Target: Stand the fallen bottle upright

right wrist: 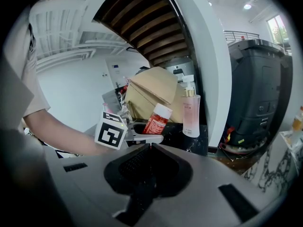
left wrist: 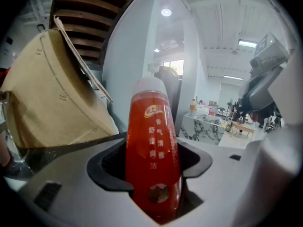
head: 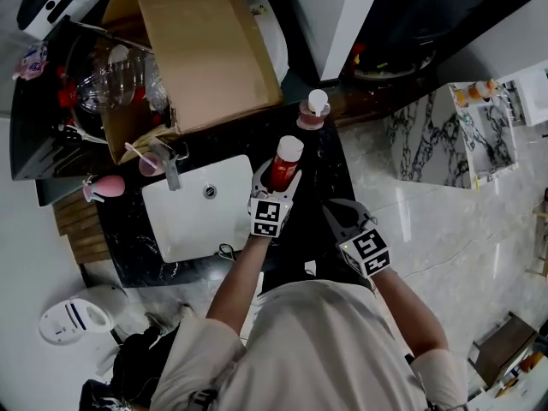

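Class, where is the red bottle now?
Head view, centre: the red bottle is clamped in the left gripper, right of the white sink, near the pink pump bottle.

Just right of the sink (head: 184,229), the bottle's (head: 288,163) lower half is hidden between the left gripper's (head: 272,188) jaws, and no view shows whether its foot touches the counter (head: 324,174). Behind the sink, the cardboard box (head: 201,41) is cut off by the top edge. The clear containers (head: 111,80) left of the box blur together. In front of the sink, the person's shirt (head: 317,349) covers the counter's edge.
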`<move>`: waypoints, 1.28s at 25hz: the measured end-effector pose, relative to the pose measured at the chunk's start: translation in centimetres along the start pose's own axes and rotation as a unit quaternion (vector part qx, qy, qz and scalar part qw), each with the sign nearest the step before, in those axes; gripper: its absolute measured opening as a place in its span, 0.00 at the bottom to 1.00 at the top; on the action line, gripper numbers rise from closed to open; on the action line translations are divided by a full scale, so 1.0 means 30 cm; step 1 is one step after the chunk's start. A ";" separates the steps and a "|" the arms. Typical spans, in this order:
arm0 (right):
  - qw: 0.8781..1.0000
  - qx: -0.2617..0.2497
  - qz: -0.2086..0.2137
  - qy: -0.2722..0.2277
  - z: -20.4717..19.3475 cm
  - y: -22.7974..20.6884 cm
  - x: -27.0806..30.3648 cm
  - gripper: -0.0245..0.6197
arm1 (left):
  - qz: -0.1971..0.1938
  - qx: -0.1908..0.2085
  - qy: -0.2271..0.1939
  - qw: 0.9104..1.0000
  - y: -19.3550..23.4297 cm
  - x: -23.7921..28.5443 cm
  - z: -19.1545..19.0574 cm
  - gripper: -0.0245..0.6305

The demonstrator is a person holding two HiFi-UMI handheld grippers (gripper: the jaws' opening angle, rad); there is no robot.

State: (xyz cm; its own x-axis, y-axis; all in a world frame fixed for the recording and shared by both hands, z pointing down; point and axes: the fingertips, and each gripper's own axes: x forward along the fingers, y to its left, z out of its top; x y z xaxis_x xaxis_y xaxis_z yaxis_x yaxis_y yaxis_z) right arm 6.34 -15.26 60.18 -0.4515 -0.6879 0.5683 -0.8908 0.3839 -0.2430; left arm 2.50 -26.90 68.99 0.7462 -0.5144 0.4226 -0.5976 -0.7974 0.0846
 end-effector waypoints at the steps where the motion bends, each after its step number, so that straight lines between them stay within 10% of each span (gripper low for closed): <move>1: 1.000 0.000 0.000 0.001 -0.001 -0.001 0.002 0.09 | 0.005 -0.003 -0.003 1.000 0.003 0.005 0.003 0.47; 32: 1.000 0.002 0.001 0.024 -0.097 0.047 0.037 0.09 | 0.048 -0.006 -0.119 0.992 0.038 -0.053 0.049 0.48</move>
State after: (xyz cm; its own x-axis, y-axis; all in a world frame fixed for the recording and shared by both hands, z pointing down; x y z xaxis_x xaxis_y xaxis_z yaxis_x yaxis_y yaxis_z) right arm 4.75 -13.69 62.76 -0.4499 -0.6569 0.6050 -0.8904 0.3821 -0.2473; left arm 1.08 -27.45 67.09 0.7324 -0.6493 0.2052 -0.6723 -0.7374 0.0662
